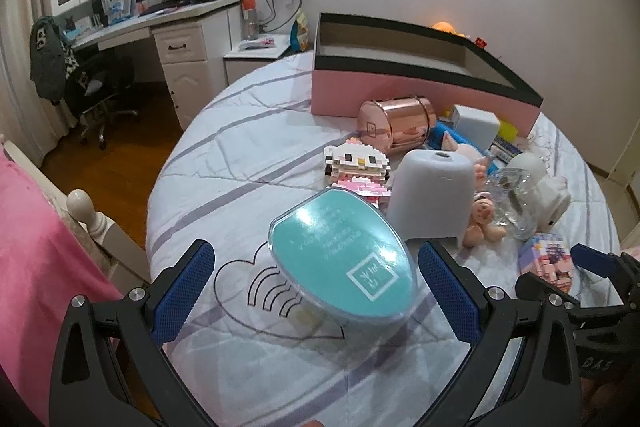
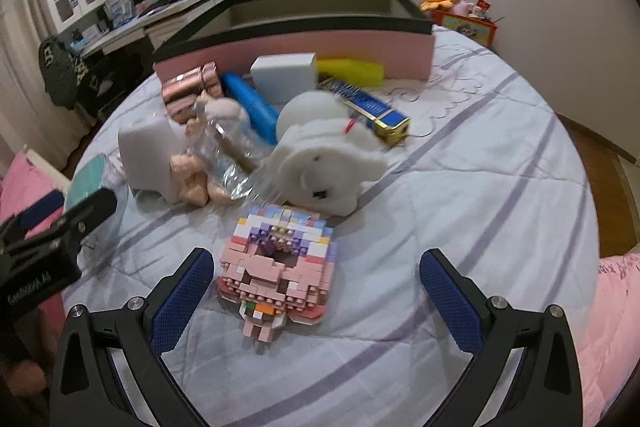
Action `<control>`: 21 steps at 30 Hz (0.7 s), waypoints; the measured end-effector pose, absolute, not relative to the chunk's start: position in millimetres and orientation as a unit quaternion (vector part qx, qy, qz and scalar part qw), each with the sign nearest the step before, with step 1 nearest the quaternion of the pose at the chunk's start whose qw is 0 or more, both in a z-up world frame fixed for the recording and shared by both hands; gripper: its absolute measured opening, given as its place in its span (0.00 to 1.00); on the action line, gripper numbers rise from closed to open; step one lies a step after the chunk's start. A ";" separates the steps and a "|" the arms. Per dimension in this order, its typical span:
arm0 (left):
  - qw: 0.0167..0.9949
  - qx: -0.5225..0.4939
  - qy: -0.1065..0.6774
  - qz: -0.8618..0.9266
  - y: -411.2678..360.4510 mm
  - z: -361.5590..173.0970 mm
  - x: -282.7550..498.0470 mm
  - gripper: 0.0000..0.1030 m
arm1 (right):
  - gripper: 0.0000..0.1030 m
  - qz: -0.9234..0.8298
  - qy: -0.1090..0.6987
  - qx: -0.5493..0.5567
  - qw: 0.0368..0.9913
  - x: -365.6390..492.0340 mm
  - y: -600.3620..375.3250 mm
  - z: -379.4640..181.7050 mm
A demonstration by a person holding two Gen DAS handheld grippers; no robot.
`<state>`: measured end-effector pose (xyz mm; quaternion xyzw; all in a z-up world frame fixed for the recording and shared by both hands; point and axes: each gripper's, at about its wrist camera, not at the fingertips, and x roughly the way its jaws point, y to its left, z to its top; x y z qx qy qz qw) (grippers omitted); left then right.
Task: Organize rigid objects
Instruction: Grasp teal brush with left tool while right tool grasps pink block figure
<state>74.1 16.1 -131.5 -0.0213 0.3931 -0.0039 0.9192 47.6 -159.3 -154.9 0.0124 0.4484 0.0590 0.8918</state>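
Observation:
My left gripper is open, its blue pads on either side of a teal oval case with a clear rim that lies on the bed. My right gripper is open around a pink block-built figure lying flat on the quilt. A pink box with a black rim stands open at the back; it also shows in the right wrist view. Before it lie a rose-gold tin, a white block cat figure and a grey domed cover.
Soft toys lie in the pile: a white plush and a pink plush, with a clear plastic bottle. A blue tube, a yellow block, a white box and a blue-gold carton lie near the box. A desk stands left.

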 end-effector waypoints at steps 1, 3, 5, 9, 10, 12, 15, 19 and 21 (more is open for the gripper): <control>0.917 -0.022 0.398 -0.006 16.3 -133.7 76.1 0.99 | 0.92 0.060 0.447 0.005 0.893 47.2 -157.9 -155.8; 0.910 -0.030 0.414 -0.021 17.4 -139.5 81.0 0.82 | 0.83 0.069 0.439 -0.009 0.896 45.4 -155.7 -155.7; 0.907 -0.029 0.420 -0.022 17.2 -142.7 82.8 0.75 | 0.65 0.071 0.433 -0.015 0.899 43.6 -157.1 -152.0; 0.907 -0.042 0.418 -0.040 19.3 -139.5 80.1 0.63 | 0.54 0.084 0.432 0.000 0.898 41.8 -165.1 -149.9; 0.906 -0.044 0.419 -0.041 20.1 -139.1 79.3 0.63 | 0.54 0.087 0.433 0.003 0.897 40.6 -167.2 -149.2; 0.907 -0.040 0.416 -0.038 20.3 -136.7 76.4 0.63 | 0.54 0.093 0.432 0.010 0.897 38.5 -167.9 -146.7; 0.912 -0.030 0.407 -0.036 18.9 -130.1 70.8 0.63 | 0.54 0.097 0.428 0.018 0.898 35.9 -171.5 -140.7; 0.919 -0.024 0.392 -0.037 17.3 -117.0 64.3 0.63 | 0.54 0.099 0.417 0.027 0.903 32.3 -179.0 -130.5; 0.922 -0.023 0.384 -0.040 16.7 -109.1 64.4 0.63 | 0.54 0.099 0.409 0.029 0.906 31.7 -181.2 -123.6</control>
